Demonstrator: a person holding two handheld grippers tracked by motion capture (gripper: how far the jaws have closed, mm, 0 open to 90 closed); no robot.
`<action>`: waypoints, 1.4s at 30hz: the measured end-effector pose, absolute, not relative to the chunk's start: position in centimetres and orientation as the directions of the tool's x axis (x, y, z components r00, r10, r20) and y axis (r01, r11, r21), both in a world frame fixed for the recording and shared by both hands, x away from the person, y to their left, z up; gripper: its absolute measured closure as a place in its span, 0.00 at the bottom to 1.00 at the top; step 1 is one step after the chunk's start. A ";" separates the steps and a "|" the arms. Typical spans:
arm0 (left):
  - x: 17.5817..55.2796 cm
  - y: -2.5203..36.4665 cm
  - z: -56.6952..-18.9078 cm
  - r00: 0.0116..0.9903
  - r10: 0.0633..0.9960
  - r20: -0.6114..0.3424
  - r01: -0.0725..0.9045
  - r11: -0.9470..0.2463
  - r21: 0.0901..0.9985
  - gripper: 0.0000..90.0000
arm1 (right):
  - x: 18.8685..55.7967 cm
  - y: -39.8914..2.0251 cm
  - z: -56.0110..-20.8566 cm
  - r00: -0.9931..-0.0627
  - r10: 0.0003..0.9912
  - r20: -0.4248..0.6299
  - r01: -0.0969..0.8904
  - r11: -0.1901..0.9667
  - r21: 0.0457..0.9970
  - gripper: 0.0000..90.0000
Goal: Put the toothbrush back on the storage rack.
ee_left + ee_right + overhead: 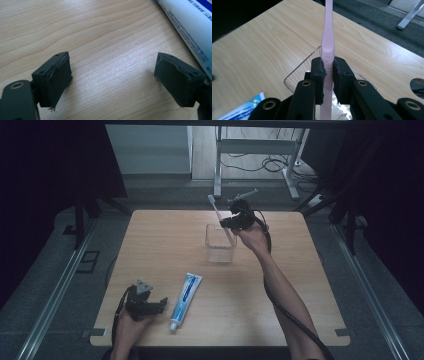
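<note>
high view first, from the left: the left gripper (150,304) is rested on the near left of the table (165,245), its jaws spread wide with nothing between them, and bare wood is seen between the pads in the left gripper view. just beside it a toothpaste tube (185,300) is laid flat, cap toward the person. further right a clear plastic cup (220,243) is stood near the middle. the pink toothbrush (220,220) is held over that cup by the right gripper (229,223), clamped tight on the ribbed handle (328,82), bristle end up. the brush is judged light, stiff and somewhat slick, so a hold on the ribbed part is best; the thin cup may tip easily.
</note>
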State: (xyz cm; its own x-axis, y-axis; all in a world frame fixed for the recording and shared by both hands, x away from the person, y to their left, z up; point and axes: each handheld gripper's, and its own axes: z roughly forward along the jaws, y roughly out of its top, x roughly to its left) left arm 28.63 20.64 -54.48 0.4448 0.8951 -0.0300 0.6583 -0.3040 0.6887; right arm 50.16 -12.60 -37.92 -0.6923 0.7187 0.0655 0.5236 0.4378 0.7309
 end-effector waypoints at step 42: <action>28.6 20.6 -54.5 0.444 0.895 -0.028 0.658 -0.305 0.689 0.16 | 51.6 -10.8 -44.8 -0.704 0.711 0.002 0.554 0.546 0.628 0.87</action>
State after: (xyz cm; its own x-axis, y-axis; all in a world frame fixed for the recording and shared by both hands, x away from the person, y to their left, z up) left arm 28.63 20.64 -54.48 0.4445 0.8953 -0.0283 0.6579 -0.3048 0.6887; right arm 51.60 -10.85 -44.82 -0.7035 0.7106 0.0022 0.5538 0.5463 0.6284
